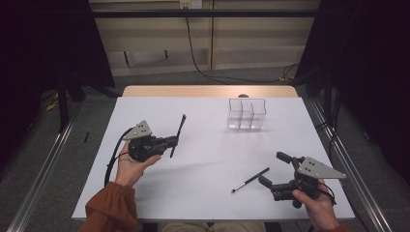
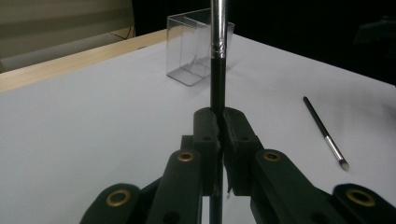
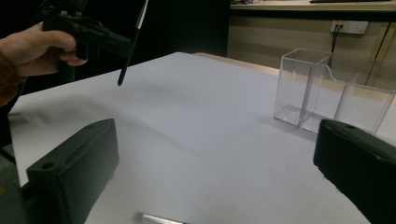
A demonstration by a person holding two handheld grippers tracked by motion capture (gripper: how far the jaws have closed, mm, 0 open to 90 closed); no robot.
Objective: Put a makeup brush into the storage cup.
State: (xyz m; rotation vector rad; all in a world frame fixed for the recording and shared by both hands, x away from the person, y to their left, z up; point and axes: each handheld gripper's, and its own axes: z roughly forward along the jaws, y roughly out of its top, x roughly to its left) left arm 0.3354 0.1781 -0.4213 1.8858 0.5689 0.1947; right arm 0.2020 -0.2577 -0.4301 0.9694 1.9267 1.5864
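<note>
- The left gripper [image 1: 173, 142] is held above the left half of the desk [image 1: 203, 183], about midway between the near and far edges, its body pointing toward the right edge.
- Its fingers [image 2: 208, 135] are clamped on a brush [image 1: 178, 135], gripping the black handle partway along.
- In the high view this brush runs from the fingers toward the far edge, tilted slightly right, clear of the desk surface.
- In the left gripper view the brush's silver ferrule [image 2: 219, 28] rises above the fingers, in line with the organiser [image 2: 196, 46] beyond it.
- In the right gripper view the left hand [image 3: 32, 46] shows at the upper left with the brush hanging slanted over the desk.
- The right gripper [image 1: 278, 170] is held near the near right corner of the desk, pointing toward the left edge.
- Its fingers [image 3: 74, 172] stand wide apart with nothing between them.
- A second brush [image 1: 250, 180] lies flat on the desk just left of the right gripper, near the near edge, its silver end toward the near edge and its dark end angled toward the far right.
- The fingers do not touch this second brush.
- A clear organiser [image 1: 247, 114] with several compartments stands upright toward the far edge, right of centre, well apart from both grippers.
</note>
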